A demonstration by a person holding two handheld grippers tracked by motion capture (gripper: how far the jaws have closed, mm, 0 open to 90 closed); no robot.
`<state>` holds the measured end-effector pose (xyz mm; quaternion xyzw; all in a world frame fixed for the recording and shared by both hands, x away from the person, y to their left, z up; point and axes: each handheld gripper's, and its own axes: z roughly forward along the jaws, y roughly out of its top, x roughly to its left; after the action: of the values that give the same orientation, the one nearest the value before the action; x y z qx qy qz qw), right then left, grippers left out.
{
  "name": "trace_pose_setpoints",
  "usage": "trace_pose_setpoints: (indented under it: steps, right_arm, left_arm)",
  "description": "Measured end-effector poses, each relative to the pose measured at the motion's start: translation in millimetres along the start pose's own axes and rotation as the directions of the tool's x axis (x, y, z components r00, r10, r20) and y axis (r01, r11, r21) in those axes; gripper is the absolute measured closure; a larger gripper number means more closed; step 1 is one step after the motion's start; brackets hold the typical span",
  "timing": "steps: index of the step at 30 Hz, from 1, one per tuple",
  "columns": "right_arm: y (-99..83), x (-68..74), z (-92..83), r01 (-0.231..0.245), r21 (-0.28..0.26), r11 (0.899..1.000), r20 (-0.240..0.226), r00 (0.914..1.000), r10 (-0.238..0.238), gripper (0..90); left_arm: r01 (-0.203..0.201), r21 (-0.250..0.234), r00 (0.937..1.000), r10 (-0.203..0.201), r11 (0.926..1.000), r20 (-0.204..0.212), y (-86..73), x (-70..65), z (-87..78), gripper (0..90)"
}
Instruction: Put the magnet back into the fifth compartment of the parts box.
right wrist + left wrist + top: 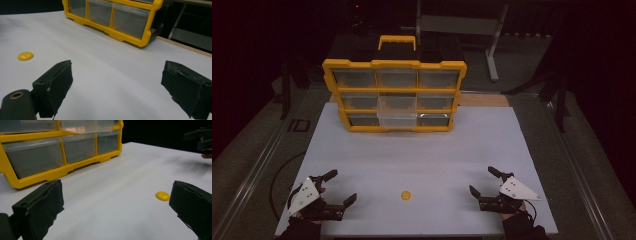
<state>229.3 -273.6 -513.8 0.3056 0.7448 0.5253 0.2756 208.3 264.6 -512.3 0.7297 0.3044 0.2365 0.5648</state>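
1. The high view is dim overall; the white table (422, 150) is the brightest area, while the surroundings from 9 through 12 to 3 o'clock sink into near black
2. In the left gripper view a soft grey smear lies on the table towards 2 o'clock
3. Both gripper views are brighter, with their near black jaws slightly soft

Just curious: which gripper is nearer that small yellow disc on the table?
Left gripper, slightly. The yellow disc lies to its right; the right gripper sits farther off on the disc's other side.
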Motion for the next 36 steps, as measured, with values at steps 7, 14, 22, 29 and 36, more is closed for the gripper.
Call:
trace_pose_setpoints:
  steps: [7,14,22,29,36]
  right_arm:
    - [-1.2,-0.4,-2.0,0.002,0.003,1.0,-0.003,1.0,-0.002,9.9]
    - [-1.6,-1.9,-3.3,-0.03,-0.009,1.0,0.019,0.9994,0.03,10.0]
    - [-2.4,2.2,1.1,-0.017,0.013,1.0,0.002,0.9998,0.017,10.0]
    - [-2.0,1.9,0.0,-0.019,0.007,1.0,0.005,0.9998,0.019,10.0]
    - [-1.0,2.8,-0.8,-0.015,0.001,1.0,0.005,0.9999,0.015,10.0]
  left_arm:
    - [0.001,0.009,1.0,-0.001,1.0,-0.003,-0.8,0.3,0.4,0.0]
    - [-0.003,0.007,0.9999,0.004,1.0,-0.013,-1.4,1.4,0.6,0.0]
    - [0.001,0.006,0.9998,-0.001,1.0,-0.022,-1.5,2.7,-0.4,0.0]
    - [-0.002,0.015,0.9999,0.002,0.9999,-0.013,0.2,1.3,1.1,0.0]
    - [0.033,0.027,0.9995,-0.033,0.9991,-0.004,5.3,2.5,1.3,0.0]
